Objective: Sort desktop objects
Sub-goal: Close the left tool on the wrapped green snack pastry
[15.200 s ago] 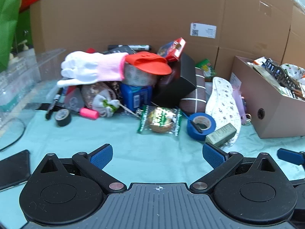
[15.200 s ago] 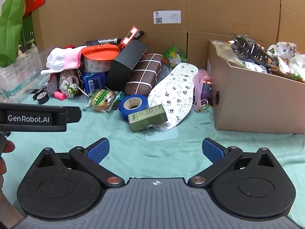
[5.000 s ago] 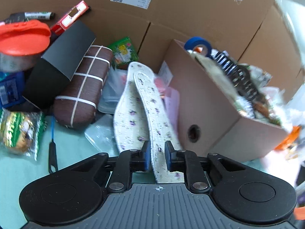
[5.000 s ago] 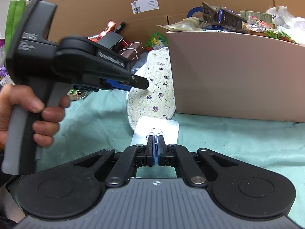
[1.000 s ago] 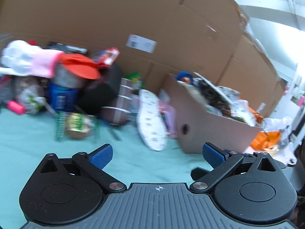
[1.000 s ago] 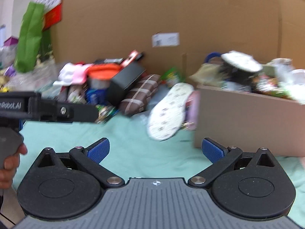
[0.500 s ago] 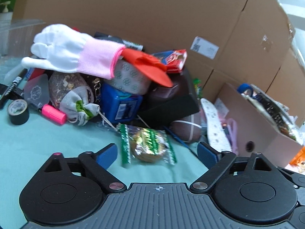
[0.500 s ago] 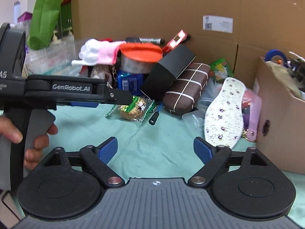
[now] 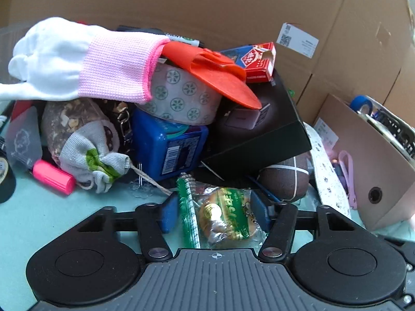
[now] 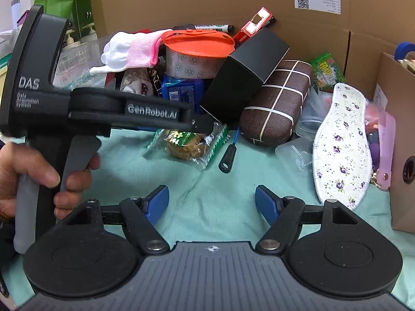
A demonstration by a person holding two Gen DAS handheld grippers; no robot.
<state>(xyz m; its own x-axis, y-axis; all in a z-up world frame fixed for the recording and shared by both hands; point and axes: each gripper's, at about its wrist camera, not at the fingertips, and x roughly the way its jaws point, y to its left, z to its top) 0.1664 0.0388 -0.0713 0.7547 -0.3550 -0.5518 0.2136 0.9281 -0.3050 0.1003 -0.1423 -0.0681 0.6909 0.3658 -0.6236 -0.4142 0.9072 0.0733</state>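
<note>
Behind everything stands a wall of brown cardboard cartons (image 9: pixel 207 5), and before it the mint-green surface (image 10: pixel 215 189) carries a heap of desktop objects. At the right edge a pinkish-brown cardboard box (image 9: pixel 363 160) sits open, crammed with odds and ends, a roll of blue tape (image 9: pixel 361 103) at its back corner; what else fills it is too jumbled to tell. Leaning against the heap are a black box (image 10: pixel 249 70), a brown case with white stripes (image 10: pixel 277 101) and a flowered insole (image 10: pixel 342 142). A grey patterned tub (image 9: pixel 181 96) with an orange lid (image 9: pixel 215 70) rests on a blue container (image 9: pixel 173 147), a white and pink glove (image 9: pixel 77 62) draped beside it. The left tongs (image 9: pixel 215 212) are closing around the green-wrapped snack packet (image 9: pixel 223 217), which lies on the surface between the blue pads, its crimped edges just at them. The right tongs (image 10: pixel 211 203), nearer the viewer, are closing too with only bare cloth between them.
</note>
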